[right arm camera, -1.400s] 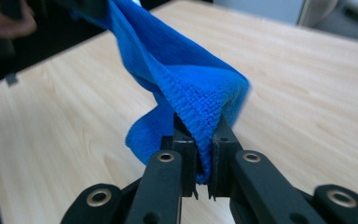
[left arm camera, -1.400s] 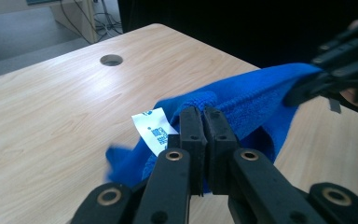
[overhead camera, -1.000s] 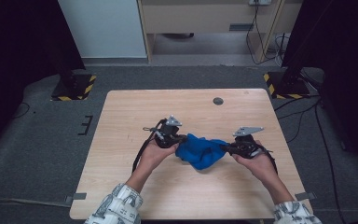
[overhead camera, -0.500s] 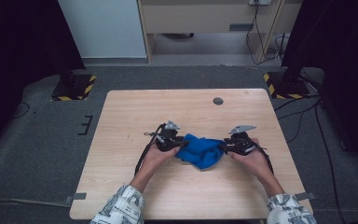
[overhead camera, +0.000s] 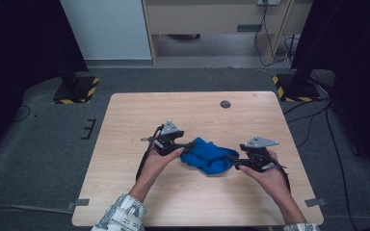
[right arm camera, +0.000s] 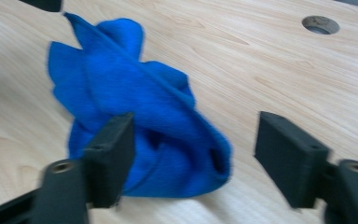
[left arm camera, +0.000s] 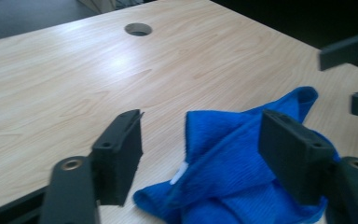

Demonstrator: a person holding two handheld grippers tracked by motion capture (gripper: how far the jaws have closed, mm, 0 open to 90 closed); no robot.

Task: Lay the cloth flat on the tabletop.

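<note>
Once both tools, left (overhead camera: pixel 191 144) and right (overhead camera: pixel 233 161), had just opened wide, the cloth (overhead camera: pixel 207 156) lay released between them on the bench (overhead camera: pixel 125 120), suggesting the bunching was finished.

Light falls evenly from above on the table (overhead camera: pixel 125 192), which is bright while the floor (overhead camera: pixel 38 159) and both sides sink into near black. Shadows are soft and short. A pale sheen lies on the wood ahead of the left gripper (left arm camera: pixel 200 154). In both gripper views the near jaws are soft, and the cloth (right arm camera: pixel 135 116) by the right gripper (right arm camera: pixel 193 158) is smeared by motion.
</note>
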